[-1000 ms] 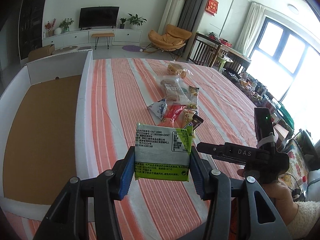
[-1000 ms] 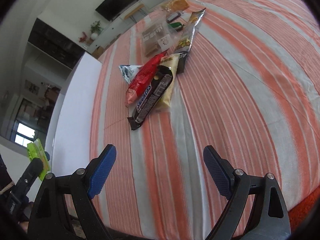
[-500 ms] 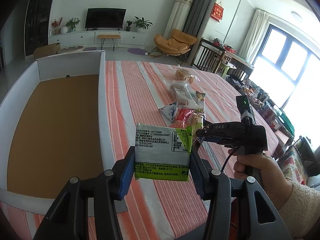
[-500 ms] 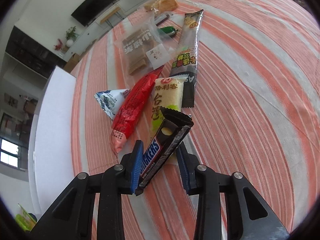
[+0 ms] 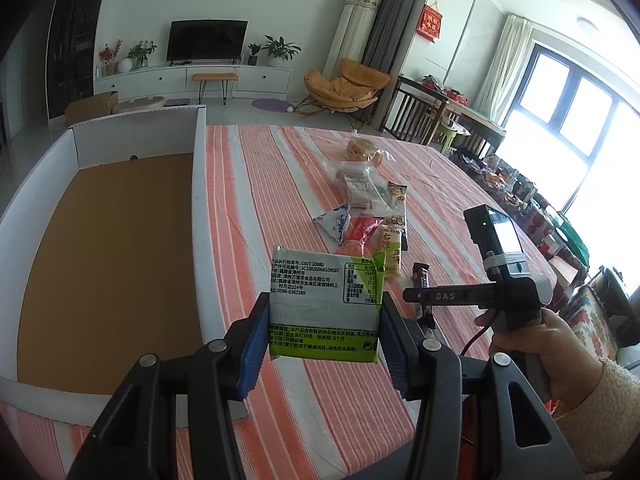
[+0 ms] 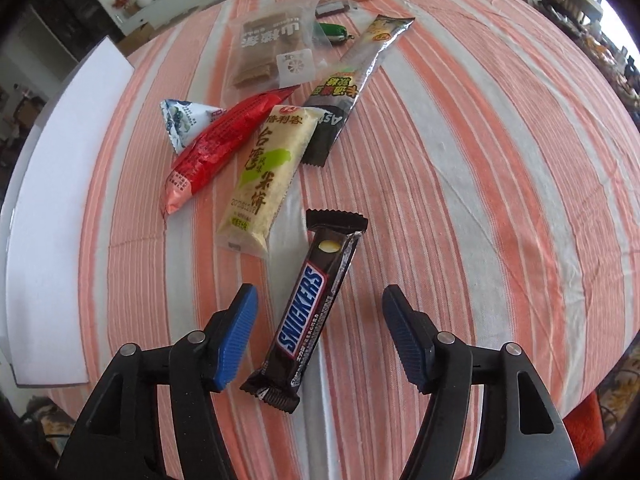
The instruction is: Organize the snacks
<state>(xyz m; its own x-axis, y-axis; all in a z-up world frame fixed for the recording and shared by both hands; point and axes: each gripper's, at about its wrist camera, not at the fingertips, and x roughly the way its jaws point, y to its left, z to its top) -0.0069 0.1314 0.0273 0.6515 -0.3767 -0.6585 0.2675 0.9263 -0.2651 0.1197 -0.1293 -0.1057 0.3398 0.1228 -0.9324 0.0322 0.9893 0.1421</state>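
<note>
The Snickers bar [image 6: 310, 312] lies lengthwise between the right gripper [image 6: 320, 334], whose jaws have just been opening and stand clear of it; the left gripper [image 5: 324, 346] pinches a green packet [image 5: 326, 304]

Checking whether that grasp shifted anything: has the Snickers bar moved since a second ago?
Yes. The Snickers bar was leaning on the yellow rice cake pack; now it lies clear of it, nearer the table's edge, between the right gripper's just-reopened jaws.

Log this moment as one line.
left gripper: shut on green-and-white foil snack packet | right gripper: jaws just reopened, apart around brown Snickers bar lying on striped tablecloth, pads not touching
</note>
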